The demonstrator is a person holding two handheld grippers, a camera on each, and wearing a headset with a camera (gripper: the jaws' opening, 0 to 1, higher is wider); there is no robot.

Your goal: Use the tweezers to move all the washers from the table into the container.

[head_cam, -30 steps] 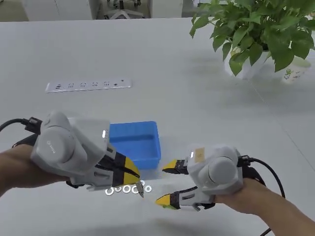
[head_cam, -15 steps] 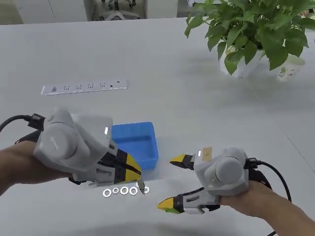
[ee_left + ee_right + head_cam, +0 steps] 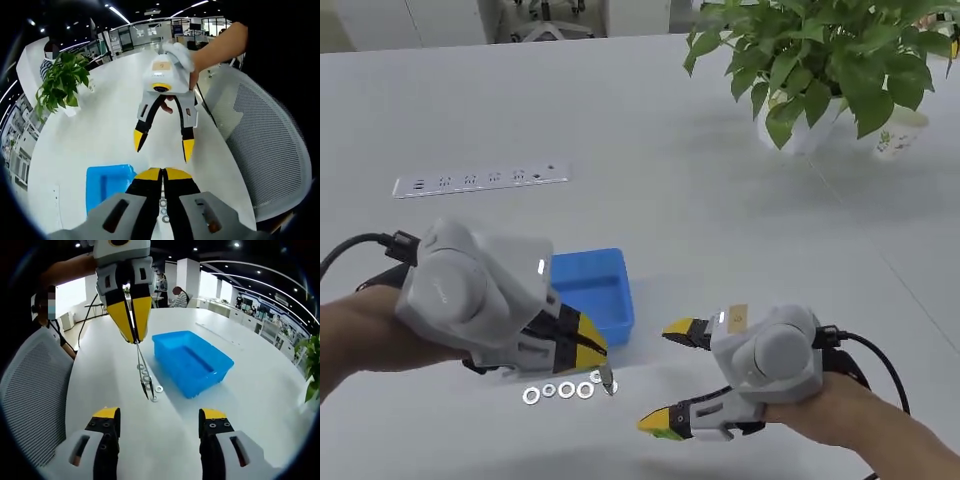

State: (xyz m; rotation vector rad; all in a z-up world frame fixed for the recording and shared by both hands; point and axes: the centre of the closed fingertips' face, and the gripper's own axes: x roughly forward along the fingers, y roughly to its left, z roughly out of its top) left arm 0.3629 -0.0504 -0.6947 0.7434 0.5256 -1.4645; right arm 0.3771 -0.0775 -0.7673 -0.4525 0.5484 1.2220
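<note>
on the white table (image 3: pixel 720 230) little has changed: your left gripper (image 3: pixel 588 345) still clamps the tweezers (image 3: pixel 142 367), tips at the rightmost of the washers (image 3: pixel 558 391), just near of the container (image 3: pixel 590 290); none lifted yet. your right gripper (image 3: pixel 655 378) waits, jaws apart.

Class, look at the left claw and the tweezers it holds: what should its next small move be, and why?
Probably pinch the end washer and lift it. The left claw is shut on thin metal tweezers, whose tips sit at the end of the row of small silver washers on the white table, beside the blue plastic container.
</note>
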